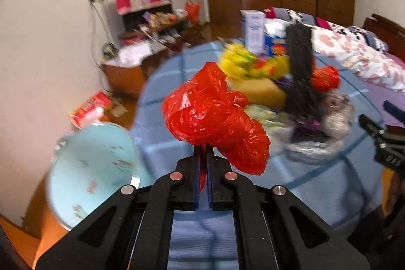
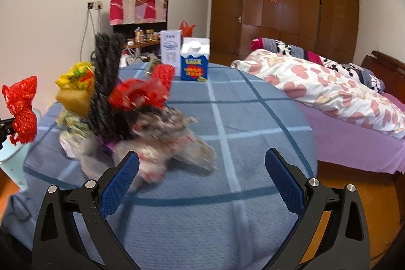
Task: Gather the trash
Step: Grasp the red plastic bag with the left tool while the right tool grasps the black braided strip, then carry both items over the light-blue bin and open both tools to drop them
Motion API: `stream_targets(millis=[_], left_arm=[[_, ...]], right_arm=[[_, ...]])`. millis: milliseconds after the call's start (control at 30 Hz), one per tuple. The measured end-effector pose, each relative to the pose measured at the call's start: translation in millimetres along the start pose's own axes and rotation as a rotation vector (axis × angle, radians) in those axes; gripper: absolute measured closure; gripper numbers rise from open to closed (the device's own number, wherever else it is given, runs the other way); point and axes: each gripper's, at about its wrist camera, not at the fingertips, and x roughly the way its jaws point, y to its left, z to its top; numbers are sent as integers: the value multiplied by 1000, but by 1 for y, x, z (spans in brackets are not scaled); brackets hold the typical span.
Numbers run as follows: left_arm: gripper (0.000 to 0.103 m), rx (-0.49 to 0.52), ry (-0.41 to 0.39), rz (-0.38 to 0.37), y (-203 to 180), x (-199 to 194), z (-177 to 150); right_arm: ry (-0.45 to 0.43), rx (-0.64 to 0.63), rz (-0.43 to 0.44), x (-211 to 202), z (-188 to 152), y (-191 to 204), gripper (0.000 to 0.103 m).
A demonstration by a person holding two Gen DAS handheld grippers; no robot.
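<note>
My left gripper (image 1: 203, 152) is shut on a crumpled red plastic bag (image 1: 215, 115) and holds it in the air above the table's left edge; the bag also shows at the far left of the right wrist view (image 2: 21, 109). A pale blue bin (image 1: 88, 173) stands open just left and below. My right gripper (image 2: 201, 168) is open and empty, low over the blue checked tablecloth (image 2: 253, 118). Ahead and left of it lies a trash pile: a clear crumpled bag (image 2: 164, 141), a red wrapper (image 2: 141, 92), a yellow wrapper (image 2: 76, 75) and a black rope-like piece (image 2: 105, 77).
Two cartons, a blue and white one (image 2: 195, 62) and a white box (image 2: 170, 46), stand at the table's far side. A bed (image 2: 329, 92) with a flowered quilt is on the right. A cluttered cabinet (image 1: 152, 29) stands by the wall. Wood floor surrounds the table.
</note>
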Motion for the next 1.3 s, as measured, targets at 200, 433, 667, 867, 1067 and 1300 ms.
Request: stream_targets(millis=[200, 433, 667, 867, 1067, 1300], left_arm=[[100, -47, 24, 96, 43, 10, -1], [100, -76, 27, 172, 72, 13, -9], [99, -106, 19, 233, 102, 17, -5], [98, -123, 22, 244, 117, 17, -7], [98, -131, 6, 282, 132, 10, -7], [97, -125, 18, 311, 142, 5, -11]], right_arm=[[-9, -24, 83, 5, 27, 28, 29], [-16, -54, 145, 20, 62, 65, 39], [40, -99, 136, 43, 77, 93, 43], [95, -92, 192, 55, 73, 97, 78], [46, -131, 208, 33, 85, 112, 79], [35, -218, 252, 17, 98, 152, 79]])
